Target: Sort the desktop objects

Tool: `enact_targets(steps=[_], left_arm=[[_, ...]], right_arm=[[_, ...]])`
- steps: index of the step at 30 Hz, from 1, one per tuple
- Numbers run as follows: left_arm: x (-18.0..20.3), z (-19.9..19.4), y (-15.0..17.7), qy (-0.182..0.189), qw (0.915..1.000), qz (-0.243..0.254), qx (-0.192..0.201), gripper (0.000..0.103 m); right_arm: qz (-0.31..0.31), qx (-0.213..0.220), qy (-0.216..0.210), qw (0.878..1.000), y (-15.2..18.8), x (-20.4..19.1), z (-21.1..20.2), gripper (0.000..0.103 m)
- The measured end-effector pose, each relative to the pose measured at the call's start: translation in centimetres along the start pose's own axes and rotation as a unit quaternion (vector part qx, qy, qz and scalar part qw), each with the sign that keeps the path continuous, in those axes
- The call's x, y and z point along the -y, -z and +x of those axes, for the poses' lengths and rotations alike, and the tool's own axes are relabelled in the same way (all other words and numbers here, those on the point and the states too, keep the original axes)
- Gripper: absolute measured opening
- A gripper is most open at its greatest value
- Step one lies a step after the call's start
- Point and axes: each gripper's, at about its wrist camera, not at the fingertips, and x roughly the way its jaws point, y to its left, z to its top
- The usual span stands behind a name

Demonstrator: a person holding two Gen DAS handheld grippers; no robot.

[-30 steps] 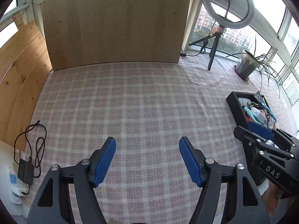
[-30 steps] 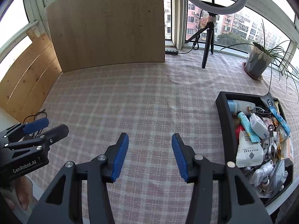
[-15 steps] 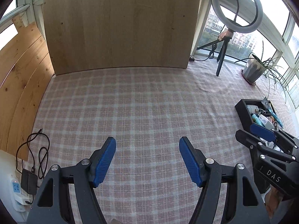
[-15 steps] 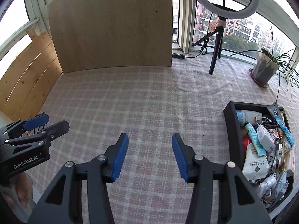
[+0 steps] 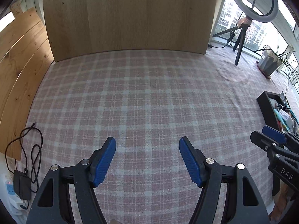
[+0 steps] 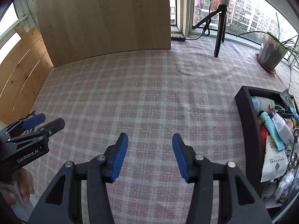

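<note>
Black tray [image 6: 248, 130] at the right edge of the counter [image 6: 149, 97], packed full: a white packet [image 6: 273, 163], a light blue tube [image 6: 271, 127], a white bottle [image 6: 282, 128], a pale blue bottle [image 6: 260, 102], something red [image 6: 263, 131], tangled wires and bits of metal. Too jumbled down at the near end to tell the rest. Seen again far off to the right in the left wrist view [image 5: 269, 108].

Right tongs [image 6: 150, 152] up over the pink and white checked cloth, just left of the tray. Blue pads [image 6: 119, 155] apart, nothing between them, only cloth below. Touching nothing.

Left tongs [image 5: 147, 160] over the bare middle of the cloth, well away from the tray. Pads wide apart, holding nothing. Also showing at the left edge of the right wrist view, with part of a hand [image 6: 22, 184] under them.

Further out: big wooden board [image 5: 129, 16] standing at the back of the counter, wooden planks [image 5: 20, 59] along the left side. Black charger and cord [image 5: 24, 168] by a white power strip [image 5: 10, 190] at the left corner. Ring light on a tripod [image 6: 220, 24] and a potted plant [image 6: 271, 56] by the windows at the back right.
</note>
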Motion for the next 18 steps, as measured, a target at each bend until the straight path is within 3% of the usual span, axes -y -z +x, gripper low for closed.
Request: enact_targets(steps=[9, 18], left_arm=[[-3.0, 3.4, 3.5, -0.025, 0.9993, -0.021, -0.019, 0.068], [-3.1, 3.6, 5.5, -0.029, 0.9995, -0.007, -0.002, 0.070]], right_arm=[[0.012, -0.011, 0.015, 1.000, 2.5, -0.3, 3.1, 0.049], [0.007, 0.004, 0.033, 0.999, 4.6, -1.7, 3.8, 0.049]])
